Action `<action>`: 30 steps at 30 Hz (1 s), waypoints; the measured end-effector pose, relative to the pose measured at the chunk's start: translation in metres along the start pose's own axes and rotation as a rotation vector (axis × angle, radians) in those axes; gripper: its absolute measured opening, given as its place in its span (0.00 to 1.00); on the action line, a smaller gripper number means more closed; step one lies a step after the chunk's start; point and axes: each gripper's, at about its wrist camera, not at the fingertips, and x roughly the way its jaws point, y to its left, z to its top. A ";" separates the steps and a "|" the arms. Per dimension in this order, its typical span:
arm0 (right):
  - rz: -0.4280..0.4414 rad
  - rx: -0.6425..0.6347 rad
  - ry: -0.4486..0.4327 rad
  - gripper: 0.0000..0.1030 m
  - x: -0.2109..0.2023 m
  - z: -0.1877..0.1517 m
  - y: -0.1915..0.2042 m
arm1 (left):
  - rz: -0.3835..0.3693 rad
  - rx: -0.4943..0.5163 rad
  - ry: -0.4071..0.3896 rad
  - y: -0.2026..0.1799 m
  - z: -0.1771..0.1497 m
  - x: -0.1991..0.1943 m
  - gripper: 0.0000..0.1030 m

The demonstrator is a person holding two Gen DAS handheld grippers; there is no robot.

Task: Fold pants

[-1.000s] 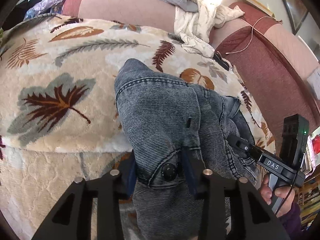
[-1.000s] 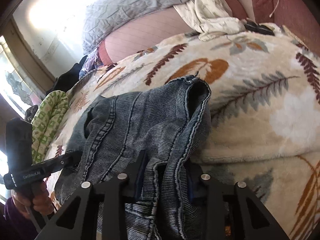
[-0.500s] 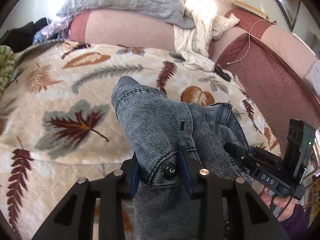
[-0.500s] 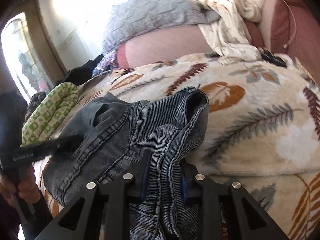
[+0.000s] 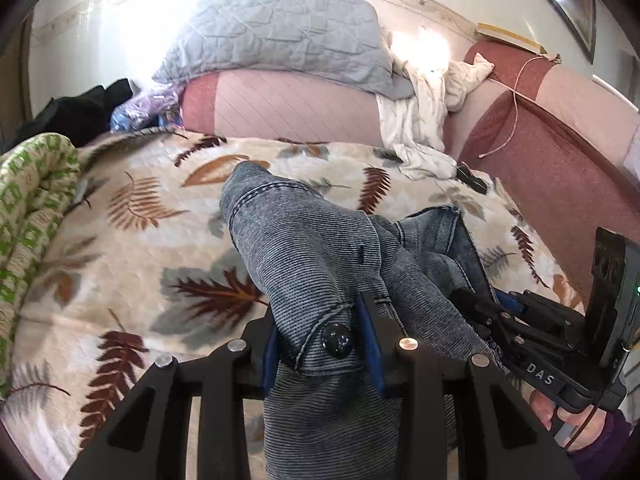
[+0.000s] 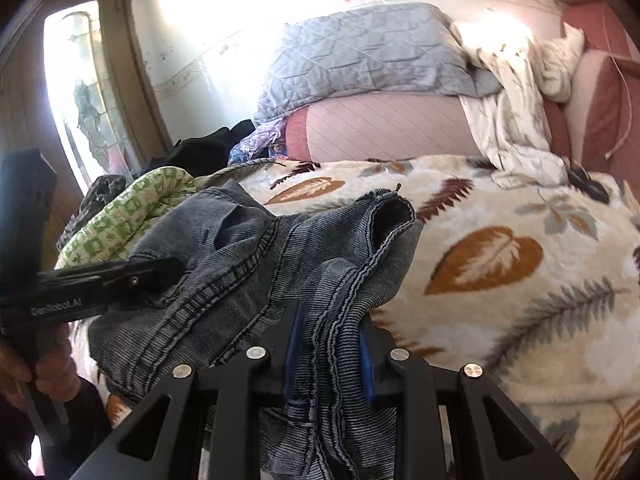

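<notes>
Leaf-patterned blanket (image 5: 120, 240) covering the bed, with the grey denim pants (image 5: 320, 248) bunched and raised above it. Left gripper (image 5: 322, 344) clamped on the waistband beside the button (image 5: 337, 341); right gripper (image 6: 326, 344) clamped on a seamed fold of the same pants

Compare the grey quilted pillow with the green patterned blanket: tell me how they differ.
The grey quilted pillow is plain grey with stitched quilting; the green patterned blanket carries green blocks on cream. The pillow sits up on the pink headboard; the blanket lies rolled at the edge of the leaf-print bedspread. Both are soft bedding, untouched by either gripper.
</notes>
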 end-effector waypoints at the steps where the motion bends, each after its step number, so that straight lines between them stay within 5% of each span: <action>1: 0.001 -0.007 -0.003 0.25 0.004 0.002 0.002 | 0.011 0.004 -0.005 0.001 0.001 0.000 0.36; 20: -0.048 -0.029 0.112 0.25 0.056 -0.006 0.001 | 0.114 -0.022 0.059 0.030 -0.015 0.049 0.37; 30: -0.097 -0.037 0.165 0.29 0.068 -0.012 -0.004 | 0.243 0.050 0.089 0.031 -0.026 0.059 0.50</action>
